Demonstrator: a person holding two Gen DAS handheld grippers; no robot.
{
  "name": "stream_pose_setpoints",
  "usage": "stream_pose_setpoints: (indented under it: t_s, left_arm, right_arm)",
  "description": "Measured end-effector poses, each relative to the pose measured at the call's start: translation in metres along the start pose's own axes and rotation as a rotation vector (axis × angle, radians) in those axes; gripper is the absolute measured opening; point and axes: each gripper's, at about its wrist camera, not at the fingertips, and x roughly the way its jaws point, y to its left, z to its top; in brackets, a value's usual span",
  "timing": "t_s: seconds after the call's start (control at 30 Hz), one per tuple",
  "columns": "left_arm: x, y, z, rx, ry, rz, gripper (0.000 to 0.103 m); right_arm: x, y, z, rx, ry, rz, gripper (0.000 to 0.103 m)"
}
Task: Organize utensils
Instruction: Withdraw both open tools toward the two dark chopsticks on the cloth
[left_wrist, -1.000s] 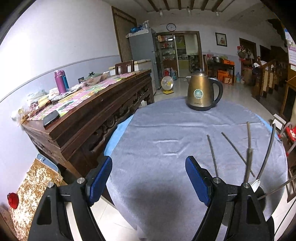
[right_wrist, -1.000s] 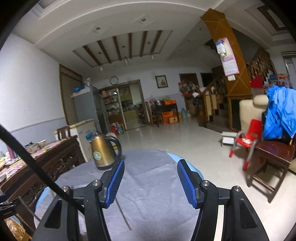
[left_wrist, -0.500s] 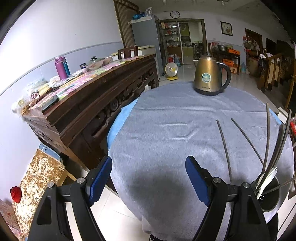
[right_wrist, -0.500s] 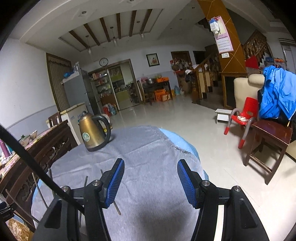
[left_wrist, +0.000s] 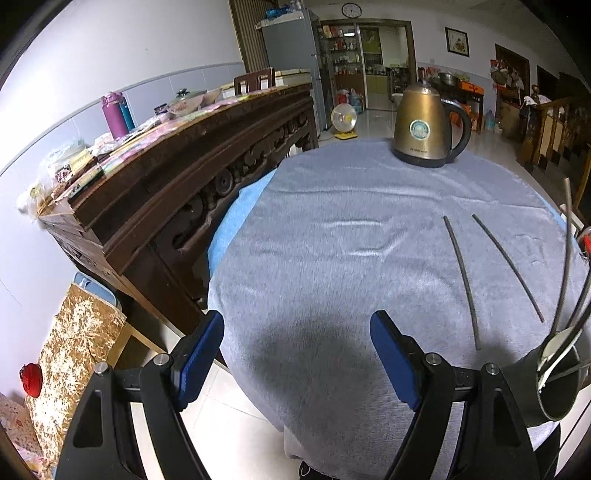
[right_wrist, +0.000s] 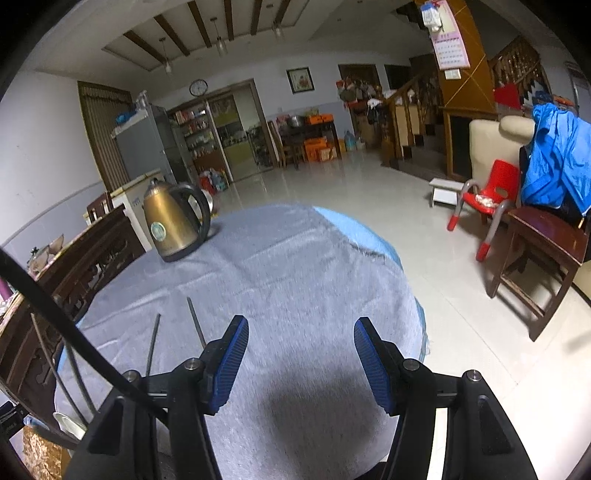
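Two dark chopsticks (left_wrist: 461, 273) lie apart on the grey cloth of the round table (left_wrist: 332, 240), right of centre; they also show in the right wrist view (right_wrist: 195, 323). A dark round utensil holder (left_wrist: 557, 384) stands at the table's near right edge with several utensils leaning in it, a spoon among them. My left gripper (left_wrist: 297, 356) is open and empty above the near table edge, left of the chopsticks. My right gripper (right_wrist: 301, 363) is open and empty above the near right part of the table.
A brass electric kettle (left_wrist: 424, 125) stands at the table's far side. A carved dark wooden sideboard (left_wrist: 177, 166) with bottles and clutter runs along the left. A red child's chair (right_wrist: 484, 206) and a wooden chair (right_wrist: 543, 251) stand on the floor to the right.
Both cameras have tilted down and moved up over the table. More of the cloth, the chopsticks and the holder show in view. Both grippers stay open and empty.
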Motion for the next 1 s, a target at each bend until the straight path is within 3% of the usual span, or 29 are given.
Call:
stream_pose_setpoints:
  t_s: [0.63, 1.0]
  left_arm:
    - [0.055, -0.007, 0.002, 0.023, 0.113, 0.026, 0.082]
    - [0.081, -0.022, 0.010, 0.063, 0.142, 0.022, 0.082]
  right_arm:
    - [0.071, 0.002, -0.020, 0.037, 0.158, 0.004, 0.063]
    - [0.105, 0.014, -0.015, -0.008, 0.200, 0.067, 0.063]
